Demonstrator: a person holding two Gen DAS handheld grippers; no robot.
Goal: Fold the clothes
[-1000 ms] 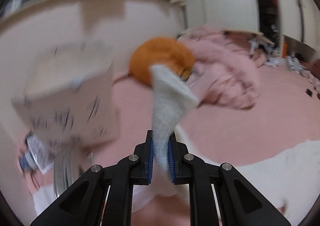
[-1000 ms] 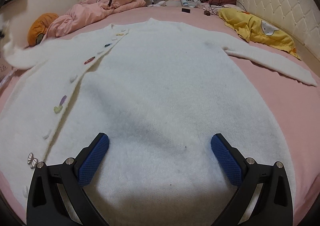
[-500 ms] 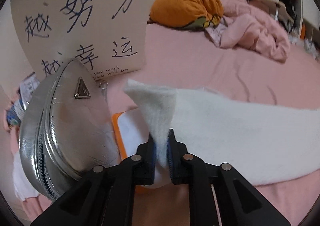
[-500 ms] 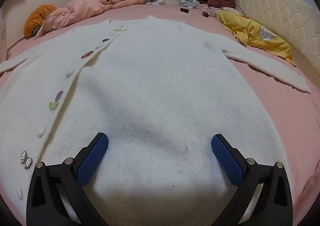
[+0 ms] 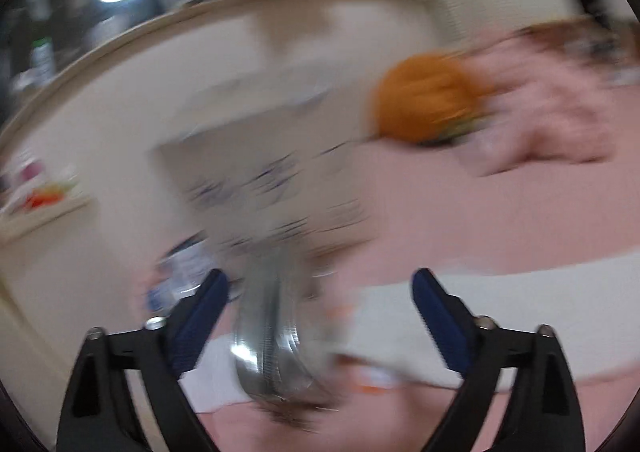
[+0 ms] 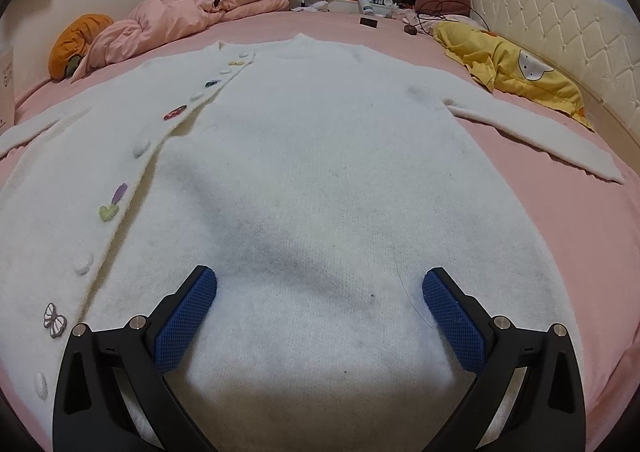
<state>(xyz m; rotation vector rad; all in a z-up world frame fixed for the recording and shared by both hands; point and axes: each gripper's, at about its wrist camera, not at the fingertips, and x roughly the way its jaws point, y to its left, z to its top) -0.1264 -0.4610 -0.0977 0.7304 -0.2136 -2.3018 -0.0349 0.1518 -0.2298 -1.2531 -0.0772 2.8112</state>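
A white fuzzy cardigan (image 6: 320,171) with several coloured buttons lies spread flat on the pink bed (image 6: 592,236), both sleeves stretched out sideways. My right gripper (image 6: 320,308) is open and empty, low over the cardigan's hem. My left gripper (image 5: 320,312) is open and empty; its view is blurred by motion. The cardigan's left sleeve (image 5: 500,324) lies flat on the bed below and right of the left gripper, its cuff near a silver bag (image 5: 272,332).
A cardboard sign (image 5: 260,179) with writing stands behind the silver bag. An orange cushion (image 6: 76,43) and a pink duvet (image 6: 192,15) lie at the far left of the bed. A yellow garment (image 6: 516,67) lies by the padded headboard (image 6: 560,23). Clutter lines the far edge.
My left gripper has opened and let go of the sleeve cuff, which now lies flat, and has swung upward. My right gripper has stayed open over the hem.
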